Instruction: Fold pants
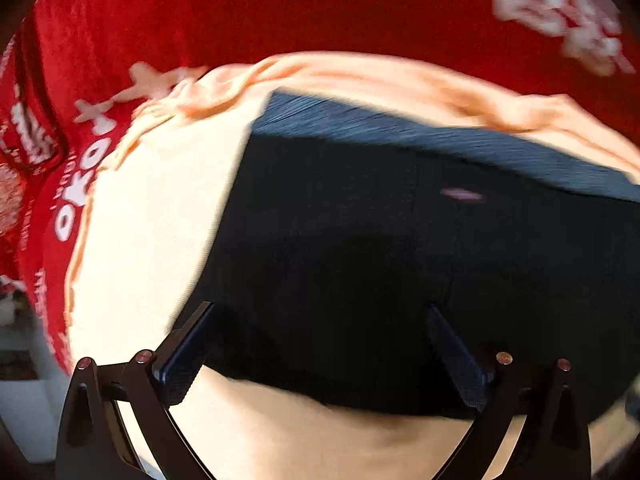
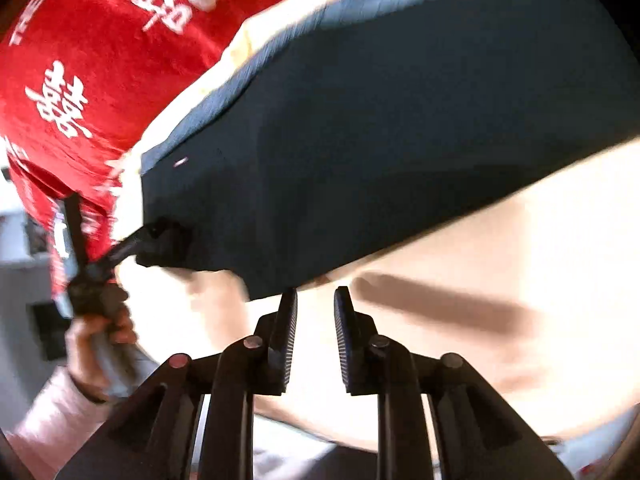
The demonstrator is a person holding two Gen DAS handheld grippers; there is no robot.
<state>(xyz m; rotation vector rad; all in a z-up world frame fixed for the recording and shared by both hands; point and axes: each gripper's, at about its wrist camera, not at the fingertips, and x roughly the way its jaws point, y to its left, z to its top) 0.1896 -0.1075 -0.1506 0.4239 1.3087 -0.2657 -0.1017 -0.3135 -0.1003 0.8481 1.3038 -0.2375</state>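
Note:
Dark navy pants (image 1: 380, 240) lie folded on a pale peach cloth (image 1: 152, 220); they also show in the right wrist view (image 2: 380, 120). My left gripper (image 1: 320, 308) is open wide, its fingers astride the near edge of the pants. In the right wrist view the left gripper (image 2: 160, 240) sits at the pants' left corner, held by a hand. My right gripper (image 2: 316, 300) is slightly open and empty, just off the pants' near corner, above the peach cloth (image 2: 480, 340).
A red cloth with white characters (image 1: 280, 8) lies beyond the peach cloth, also in the right wrist view (image 2: 100, 60). The person's hand and pink sleeve (image 2: 60, 400) are at lower left. Grey and white furniture (image 1: 20, 380) shows at the left edge.

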